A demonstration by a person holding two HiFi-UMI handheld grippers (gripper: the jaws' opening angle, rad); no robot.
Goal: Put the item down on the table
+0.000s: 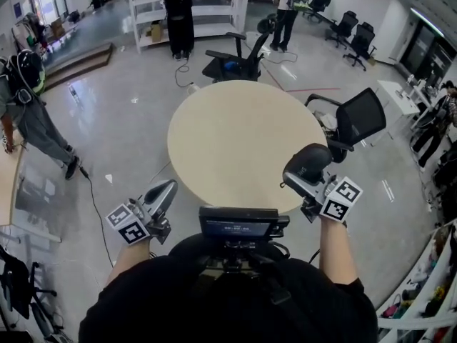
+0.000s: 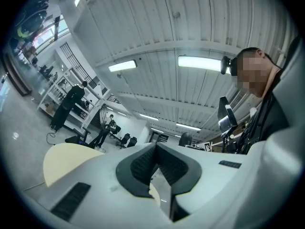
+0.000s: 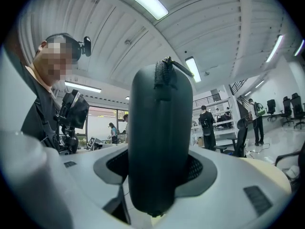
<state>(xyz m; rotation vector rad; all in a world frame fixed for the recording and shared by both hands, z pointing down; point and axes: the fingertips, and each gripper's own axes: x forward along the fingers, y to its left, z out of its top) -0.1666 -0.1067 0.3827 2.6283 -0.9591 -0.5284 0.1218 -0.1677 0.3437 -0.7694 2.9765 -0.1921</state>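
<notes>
Case tight in right tool.

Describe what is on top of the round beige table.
The round beige table looks bare. The right gripper, shut on a dark oval zippered case, hides a patch at its right edge.

Top of round table open, near rim to far rim. Right gripper, clamped on dark zip case, sits over near-right rim. Left gripper, jaws together, off near-left rim, over floor. Black mesh chair close against right edge; second chair just beyond far edge. Left flank: floor with cable trailing
</notes>
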